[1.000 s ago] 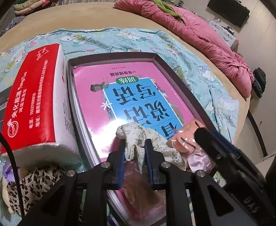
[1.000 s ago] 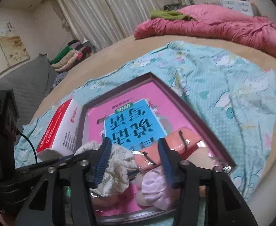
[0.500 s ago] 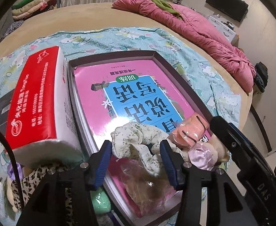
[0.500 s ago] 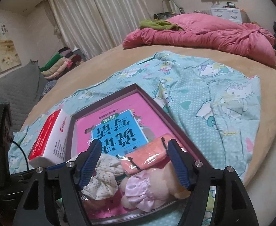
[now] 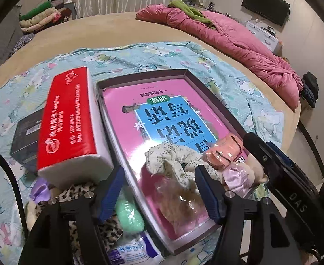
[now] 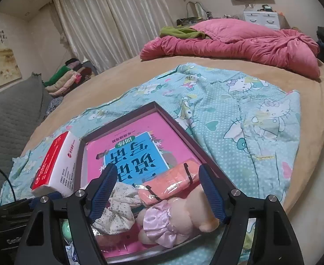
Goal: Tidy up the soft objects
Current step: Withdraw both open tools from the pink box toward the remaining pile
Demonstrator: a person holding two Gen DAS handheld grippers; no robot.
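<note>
A dark shallow tray (image 5: 212, 97) (image 6: 184, 128) with a pink book in it lies on the cartoon-print sheet. At its near end sit a cream floral cloth (image 5: 173, 156) (image 6: 117, 207), an orange packet (image 5: 222, 152) (image 6: 170, 183), a plush doll in a pink satin dress (image 5: 239, 176) (image 6: 168, 220) and a crumpled clear bag (image 5: 179, 198). My left gripper (image 5: 159, 169) hovers over the floral cloth, its jaws opening and touching nothing. My right gripper (image 6: 157, 167) stands above the packet and the doll, its jaws also opening, with nothing pressed between them.
A red-and-white tissue pack (image 5: 67, 119) (image 6: 55, 167) lies against the tray's left side, with a black box (image 5: 27, 137) beyond it. A leopard-print cloth (image 5: 73, 192), a green soft lump (image 5: 128, 214) and a purple item (image 5: 39, 190) lie near me. A pink quilt (image 6: 239, 42) is heaped at the bed's far side.
My left gripper let go of the floral cloth, which now lies in the tray, and lifted back with its jaws spread. My right gripper's jaws widened and it drew back a little.
</note>
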